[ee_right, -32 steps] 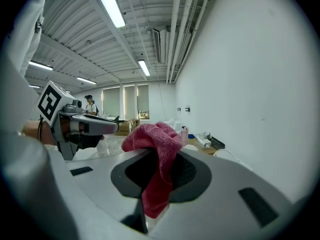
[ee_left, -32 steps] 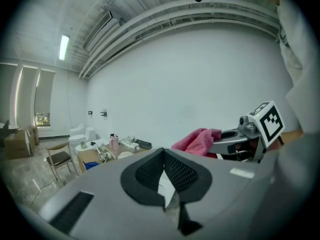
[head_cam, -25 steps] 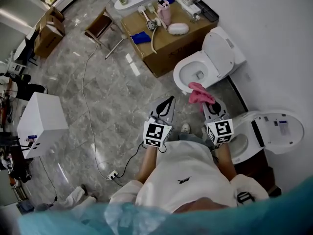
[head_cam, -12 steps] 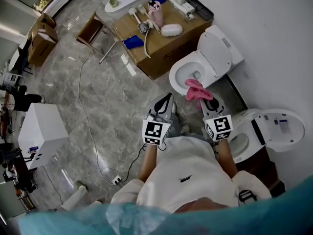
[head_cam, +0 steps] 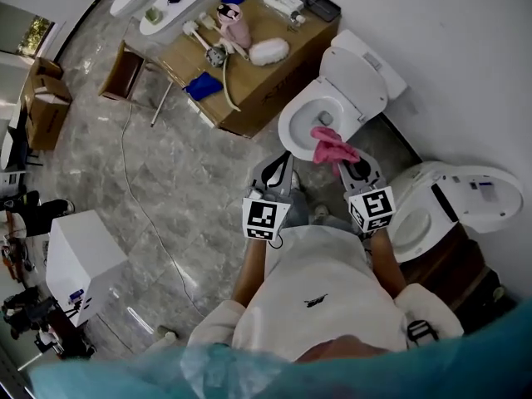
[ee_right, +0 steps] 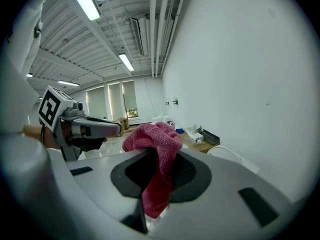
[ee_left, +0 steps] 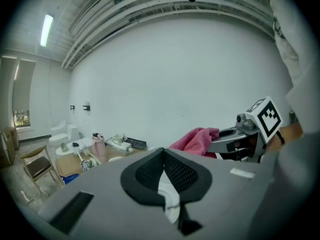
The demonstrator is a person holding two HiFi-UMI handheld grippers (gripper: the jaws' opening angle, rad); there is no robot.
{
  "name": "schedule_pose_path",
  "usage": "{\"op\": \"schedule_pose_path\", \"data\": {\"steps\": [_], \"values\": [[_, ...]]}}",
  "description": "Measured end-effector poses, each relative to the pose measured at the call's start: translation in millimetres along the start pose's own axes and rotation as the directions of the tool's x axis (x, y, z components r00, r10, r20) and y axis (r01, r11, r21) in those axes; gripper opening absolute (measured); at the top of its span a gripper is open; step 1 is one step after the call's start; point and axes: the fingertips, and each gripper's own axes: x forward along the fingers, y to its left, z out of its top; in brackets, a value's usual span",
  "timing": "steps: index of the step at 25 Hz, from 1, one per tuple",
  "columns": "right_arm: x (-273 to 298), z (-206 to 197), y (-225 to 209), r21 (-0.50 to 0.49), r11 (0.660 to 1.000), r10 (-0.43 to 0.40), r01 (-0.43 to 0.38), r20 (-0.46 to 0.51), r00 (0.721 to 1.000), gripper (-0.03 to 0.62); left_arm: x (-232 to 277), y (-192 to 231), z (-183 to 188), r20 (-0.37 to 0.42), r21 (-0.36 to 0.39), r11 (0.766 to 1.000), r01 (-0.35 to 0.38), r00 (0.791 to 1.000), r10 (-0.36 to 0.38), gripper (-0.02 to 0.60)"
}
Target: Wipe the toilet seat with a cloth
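Note:
A white toilet [head_cam: 301, 131] with its lid [head_cam: 362, 73] raised stands against the wall, just ahead of me. My right gripper [head_cam: 342, 161] is shut on a pink cloth [head_cam: 332, 145], which hangs over the near rim of the bowl. In the right gripper view the cloth [ee_right: 156, 145] drapes out from between the jaws of that gripper [ee_right: 157, 159]. My left gripper [head_cam: 286, 160] is held beside it, to the left of the bowl, with its jaws shut and nothing in them. The left gripper view shows the closed jaw tip [ee_left: 163, 153] and the cloth [ee_left: 192, 139] off to the right.
A second white toilet [head_cam: 445, 210] stands close on my right. A cardboard box [head_cam: 249, 90] carrying a pink bottle, brushes and a blue cloth is left of the toilet. A cable [head_cam: 137, 194] runs over the grey floor, and a white cabinet [head_cam: 79, 260] is at the far left.
The person has stepped closer to the toilet. Both grippers moved forward, and the pink cloth went from in front of the bowl to over its near rim.

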Motion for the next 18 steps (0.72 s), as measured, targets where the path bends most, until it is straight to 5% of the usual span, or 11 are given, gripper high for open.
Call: {"op": "schedule_pose_path", "data": {"steps": [8, 18], "values": [[43.7, -32.7, -34.8, 0.154, 0.976, -0.144, 0.155, -0.080, 0.986, 0.054, 63.4, 32.2, -28.9, -0.055, -0.001, 0.985, 0.170, 0.984, -0.170, 0.007], [66.0, -102.7, -79.2, 0.209, 0.936, -0.236, 0.282, -0.220, 0.946, 0.054, 130.1, 14.9, -80.6, -0.159, -0.031, 0.934, 0.357, 0.920, -0.357, 0.006]]}}
